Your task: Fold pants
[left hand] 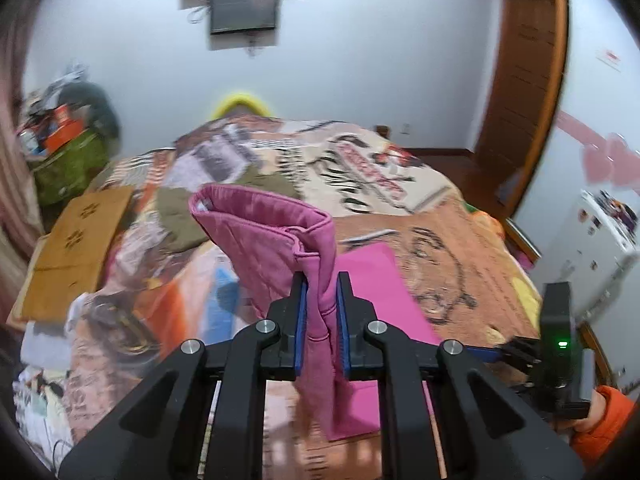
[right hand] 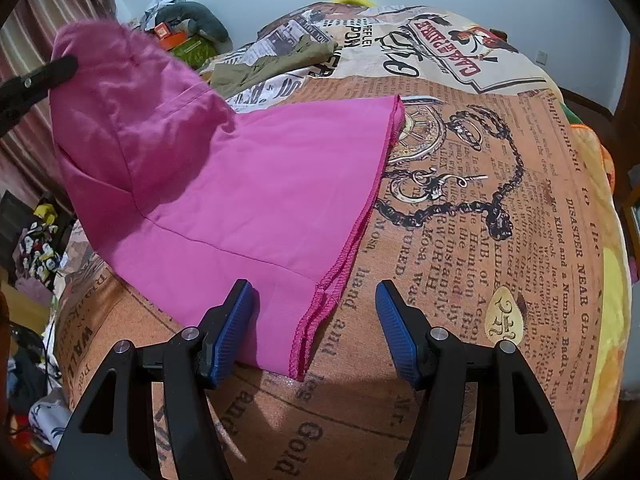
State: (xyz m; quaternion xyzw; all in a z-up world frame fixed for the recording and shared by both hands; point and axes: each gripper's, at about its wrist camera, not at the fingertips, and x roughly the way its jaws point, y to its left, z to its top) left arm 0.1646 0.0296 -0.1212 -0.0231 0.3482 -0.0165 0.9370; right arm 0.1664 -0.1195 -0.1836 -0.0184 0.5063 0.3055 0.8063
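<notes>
A: Where is there room on the bed?

B: Right of the pink pants (right hand: 224,184), the printed blanket (right hand: 500,208) lies bare out to its right edge. The near strip of blanket below the hem is free too.

A: What blocks the way?

B: The left gripper (left hand: 322,292) holds part of the pants up off the bed, a raised wall of cloth on the left. Far behind it lies an olive garment (right hand: 276,64). A cardboard sheet (left hand: 76,248) rests at the bed's left edge, with clutter (left hand: 64,132) piled beyond it.

A: And the right gripper (right hand: 316,328)?

B: Its spread fingers hover over the near hem corner.
</notes>
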